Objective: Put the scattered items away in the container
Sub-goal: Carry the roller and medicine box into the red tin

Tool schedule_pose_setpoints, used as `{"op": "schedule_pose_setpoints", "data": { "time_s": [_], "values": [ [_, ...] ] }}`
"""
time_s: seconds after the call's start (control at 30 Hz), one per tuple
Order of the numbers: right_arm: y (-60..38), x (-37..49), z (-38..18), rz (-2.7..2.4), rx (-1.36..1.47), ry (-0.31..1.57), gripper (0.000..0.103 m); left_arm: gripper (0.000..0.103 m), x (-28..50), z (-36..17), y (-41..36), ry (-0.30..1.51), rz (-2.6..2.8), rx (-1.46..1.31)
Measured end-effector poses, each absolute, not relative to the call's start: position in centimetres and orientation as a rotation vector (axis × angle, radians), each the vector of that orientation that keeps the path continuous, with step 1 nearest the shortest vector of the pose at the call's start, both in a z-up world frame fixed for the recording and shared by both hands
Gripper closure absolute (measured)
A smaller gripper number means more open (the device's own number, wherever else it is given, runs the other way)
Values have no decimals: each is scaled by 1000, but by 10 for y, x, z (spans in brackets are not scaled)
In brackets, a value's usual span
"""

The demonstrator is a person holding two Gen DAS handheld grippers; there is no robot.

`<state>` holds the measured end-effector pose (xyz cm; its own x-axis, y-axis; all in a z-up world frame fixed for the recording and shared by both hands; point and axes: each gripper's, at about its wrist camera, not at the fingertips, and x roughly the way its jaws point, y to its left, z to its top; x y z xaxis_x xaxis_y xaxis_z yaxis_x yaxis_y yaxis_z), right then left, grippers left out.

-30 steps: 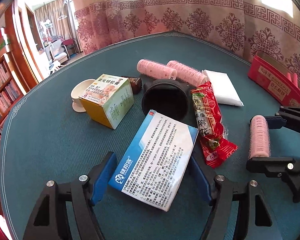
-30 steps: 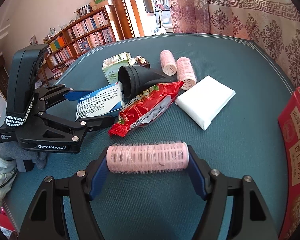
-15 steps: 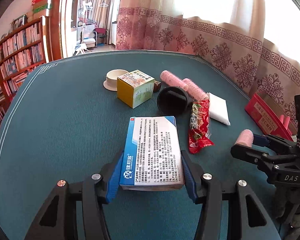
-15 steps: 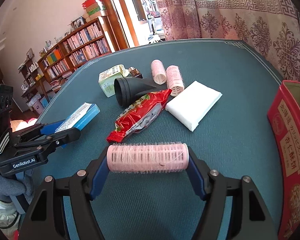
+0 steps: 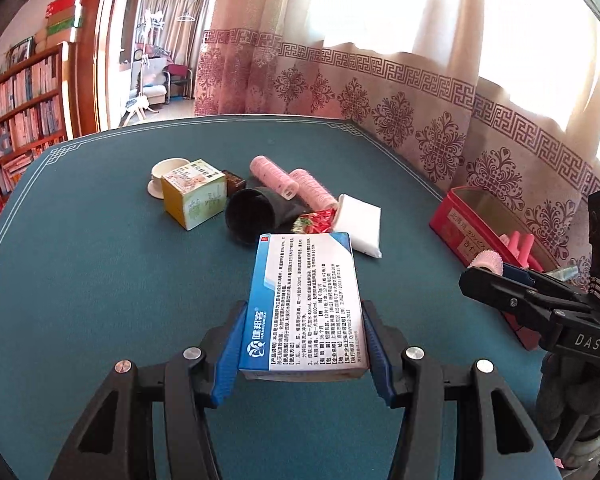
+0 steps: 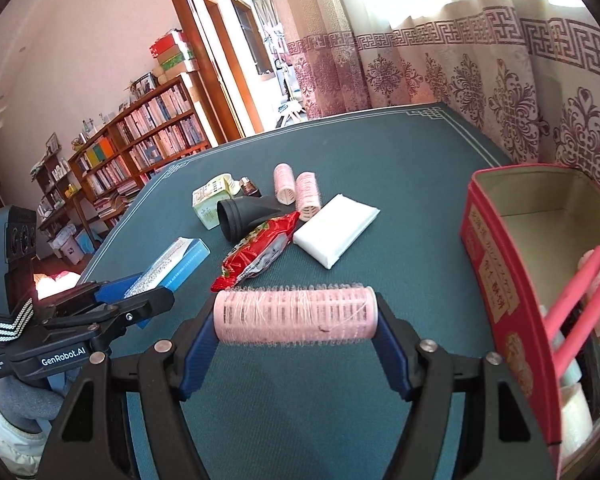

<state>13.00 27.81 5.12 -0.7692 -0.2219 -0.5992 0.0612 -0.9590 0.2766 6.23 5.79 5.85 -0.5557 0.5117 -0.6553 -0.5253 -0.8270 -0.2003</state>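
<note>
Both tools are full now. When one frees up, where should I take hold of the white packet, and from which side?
Grip the white packet across its short width, coming from above: it lies flat and low, its near corner is clear, and its far edge abuts a pink roller.

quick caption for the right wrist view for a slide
Right gripper grips a pink hair roller endwise above the table, beside the red tin.
</note>
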Motion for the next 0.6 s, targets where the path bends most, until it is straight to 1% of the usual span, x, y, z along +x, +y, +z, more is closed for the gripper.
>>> {"op": "schedule_pose_setpoints", "data": {
  "time_s": [0.33,0.6],
  "values": [
    [370,189,81,-3040,876,-492,29,47,80,90,129,35,2221,-861],
    [421,223,80,-3152,895,-550,29,47,93,108,197,67,2110,-804]
  ]
}}
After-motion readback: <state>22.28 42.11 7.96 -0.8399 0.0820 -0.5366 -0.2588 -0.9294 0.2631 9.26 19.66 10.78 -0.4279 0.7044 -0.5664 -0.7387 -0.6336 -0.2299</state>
